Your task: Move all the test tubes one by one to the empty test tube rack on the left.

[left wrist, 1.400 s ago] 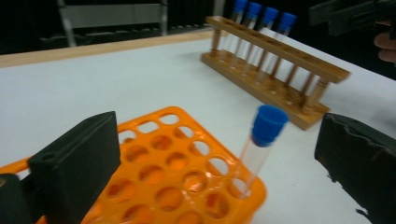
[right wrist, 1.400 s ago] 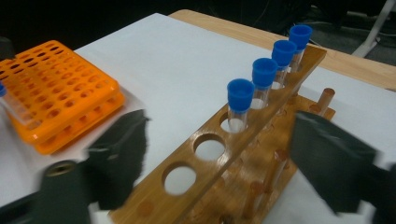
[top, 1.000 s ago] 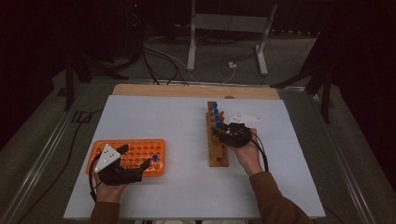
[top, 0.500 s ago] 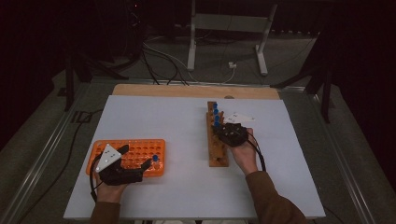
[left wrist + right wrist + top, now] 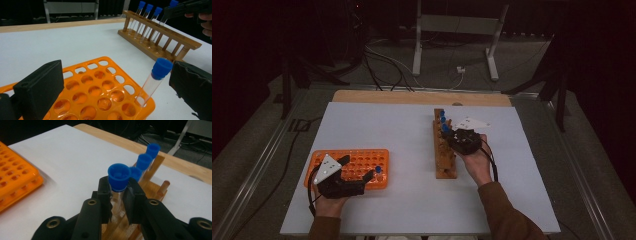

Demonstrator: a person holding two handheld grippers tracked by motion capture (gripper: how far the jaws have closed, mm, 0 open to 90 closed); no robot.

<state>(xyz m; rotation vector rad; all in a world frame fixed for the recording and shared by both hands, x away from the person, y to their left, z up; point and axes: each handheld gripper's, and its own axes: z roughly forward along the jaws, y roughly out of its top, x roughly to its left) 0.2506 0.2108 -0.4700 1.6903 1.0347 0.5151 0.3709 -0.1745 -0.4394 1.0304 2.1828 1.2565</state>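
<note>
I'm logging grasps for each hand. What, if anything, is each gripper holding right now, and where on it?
The right gripper clamps a test tube just below its blue cap. The left gripper is open, holding nothing.

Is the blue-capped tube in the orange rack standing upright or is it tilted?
Tilted. In the left gripper view the tube sits in a corner hole of the orange rack and leans sideways.

Plastic rack [image 5: 362, 162] on table [image 5: 402, 135] left, w/ one tube [image 5: 153, 82] in corner, wooden rack [image 5: 444, 150] right w/ tubes [image 5: 147, 17]
</note>
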